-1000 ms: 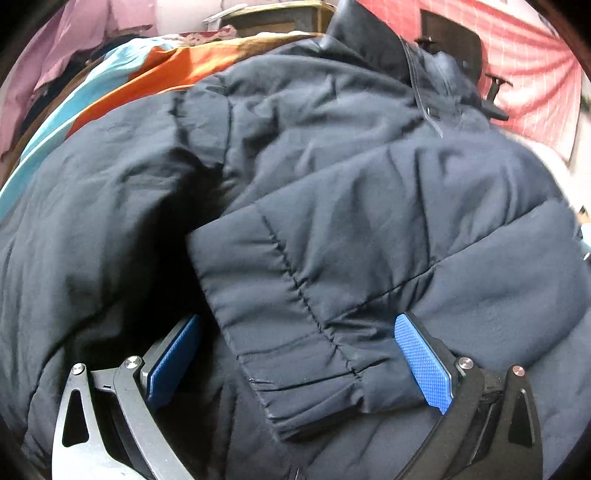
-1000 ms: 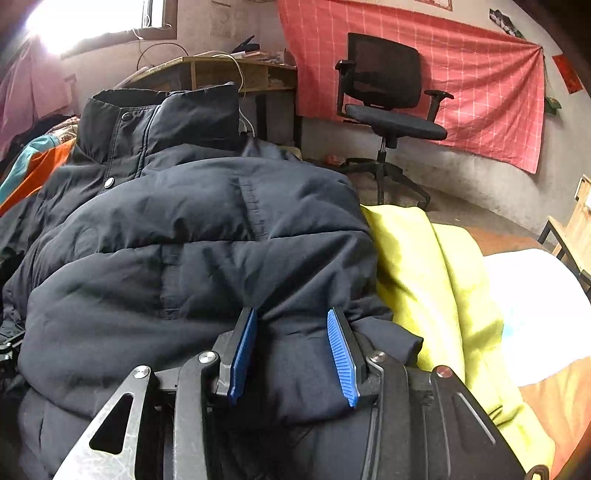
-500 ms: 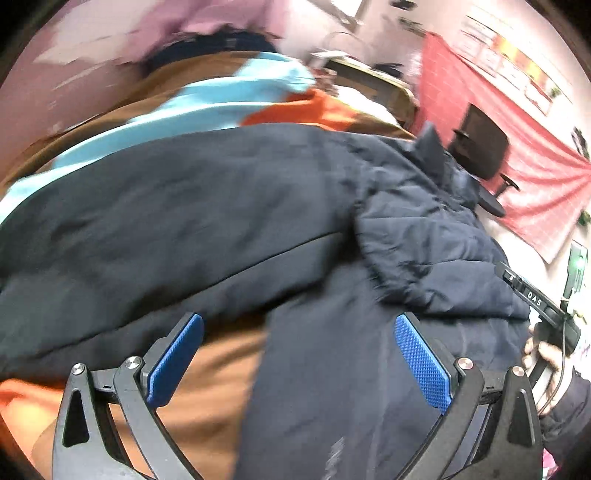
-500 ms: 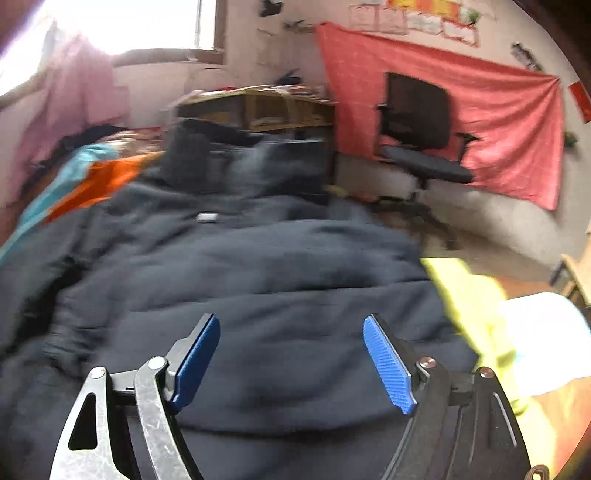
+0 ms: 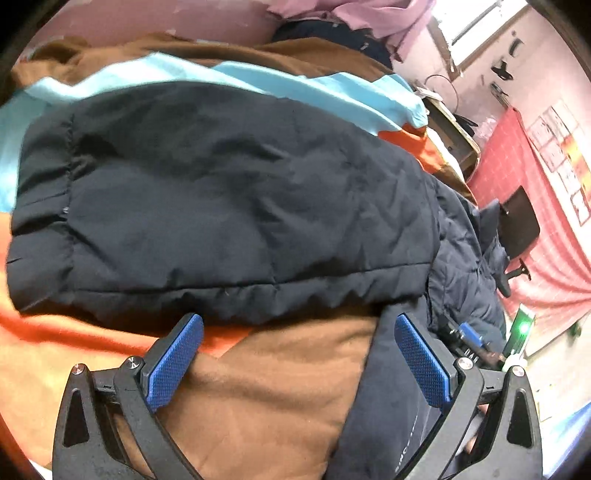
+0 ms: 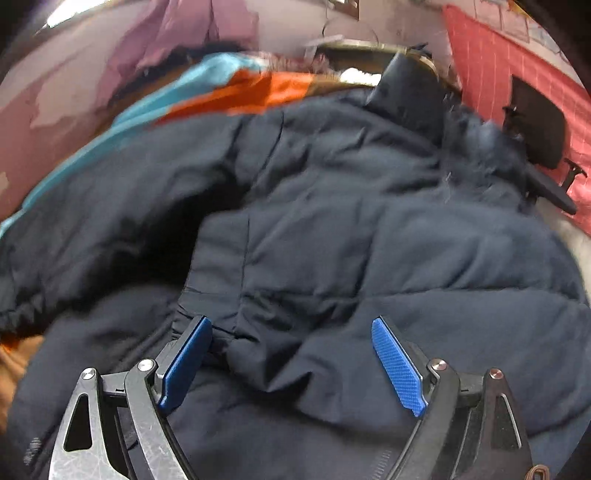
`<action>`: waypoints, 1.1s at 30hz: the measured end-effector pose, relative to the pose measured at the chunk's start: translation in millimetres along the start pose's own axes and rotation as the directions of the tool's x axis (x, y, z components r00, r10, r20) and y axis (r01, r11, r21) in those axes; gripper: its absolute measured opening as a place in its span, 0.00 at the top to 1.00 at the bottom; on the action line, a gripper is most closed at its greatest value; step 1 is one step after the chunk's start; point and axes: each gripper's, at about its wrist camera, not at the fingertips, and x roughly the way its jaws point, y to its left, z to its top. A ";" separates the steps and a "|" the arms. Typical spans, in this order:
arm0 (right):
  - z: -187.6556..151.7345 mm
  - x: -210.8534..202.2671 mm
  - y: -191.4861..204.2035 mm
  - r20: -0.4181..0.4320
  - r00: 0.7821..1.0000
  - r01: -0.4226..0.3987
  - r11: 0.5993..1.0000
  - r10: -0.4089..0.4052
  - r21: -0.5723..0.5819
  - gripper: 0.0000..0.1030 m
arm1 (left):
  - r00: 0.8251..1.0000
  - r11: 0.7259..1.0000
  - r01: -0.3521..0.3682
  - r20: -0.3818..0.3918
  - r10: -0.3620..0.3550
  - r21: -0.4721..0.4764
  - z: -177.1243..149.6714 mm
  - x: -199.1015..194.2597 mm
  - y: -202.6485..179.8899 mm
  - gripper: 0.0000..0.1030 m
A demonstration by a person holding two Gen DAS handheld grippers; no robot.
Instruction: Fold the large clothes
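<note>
Jacket (image 6: 332,229) lies under the spread right tool (image 6: 291,363), unheld

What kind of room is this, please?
Probably a bedroom or study at home: a dark padded jacket lies on colourful bedding, with an office chair and a red wall cloth behind.

You're in a pink-walled room (image 5: 476,99) — bright window (image 5: 476,26) up top, red checked cloth (image 5: 535,206) hanging behind a black office chair (image 5: 517,225), wooden desk (image 5: 454,136) alongside.
</note>
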 end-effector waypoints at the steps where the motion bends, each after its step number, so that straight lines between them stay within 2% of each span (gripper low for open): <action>1: -2.2 6.2 -0.7 -0.006 1.000 0.003 1.000 -0.003 0.006 0.11 | 1.000 1.000 0.004 -0.009 -0.004 -0.028 2.2 3.0 3.4 0.01; 6: -8.7 12.6 -1.8 0.002 1.000 -0.011 1.000 0.011 -0.013 0.01 | 0.999 0.988 0.035 -0.026 -0.040 -0.148 10.3 17.2 17.4 0.01; 11: -13.0 14.4 3.5 0.021 1.000 0.012 0.999 -0.011 -0.043 0.00 | 0.989 0.958 0.124 -0.047 -0.141 -0.257 13.8 30.5 19.6 0.01; 12: -13.4 14.3 2.6 0.025 1.000 0.009 0.999 -0.008 -0.041 0.00 | 0.990 0.952 0.120 -0.043 -0.138 -0.281 14.8 32.6 21.1 0.01; 16: -13.8 15.2 0.0 0.033 0.999 -0.007 0.999 0.008 -0.032 0.00 | 0.994 0.923 0.101 0.072 -0.080 -0.372 18.3 22.0 36.3 0.02; 18: -13.7 15.0 0.9 0.035 0.999 -0.010 0.999 0.011 -0.030 0.00 | 0.994 0.913 0.086 0.102 -0.049 -0.398 20.0 18.3 41.3 0.04; 20: -15.3 13.6 0.5 0.036 0.999 -0.013 0.999 0.014 -0.029 0.00 | 0.993 0.911 0.047 0.121 0.003 -0.410 20.9 13.3 44.0 0.11; 23: -14.7 13.8 0.6 0.036 0.999 -0.014 1.000 0.015 -0.028 0.00 | 0.989 0.918 -0.027 0.121 0.082 -0.395 19.1 8.1 44.1 0.57; 24: -14.7 13.9 0.5 0.037 0.999 -0.015 1.000 0.016 -0.027 0.00 | 0.988 0.922 -0.040 0.123 0.094 -0.385 18.0 6.0 45.6 0.62; 26: -14.8 14.3 0.6 0.037 0.999 -0.017 1.000 0.018 -0.026 0.00 | 0.984 0.928 -0.062 0.135 0.119 -0.368 14.4 0.9 42.9 0.78; 30: -16.3 10.9 -0.3 0.044 0.999 -0.028 0.999 0.029 -0.024 0.00 | 0.960 0.962 -0.105 0.226 0.164 -0.252 11.3 -14.4 13.5 0.88; 33: -14.7 2.3 -4.1 0.049 0.997 -0.063 0.998 0.063 -0.002 0.00 | 0.935 0.985 -0.146 0.313 0.168 -0.093 10.8 -26.3 -19.2 0.92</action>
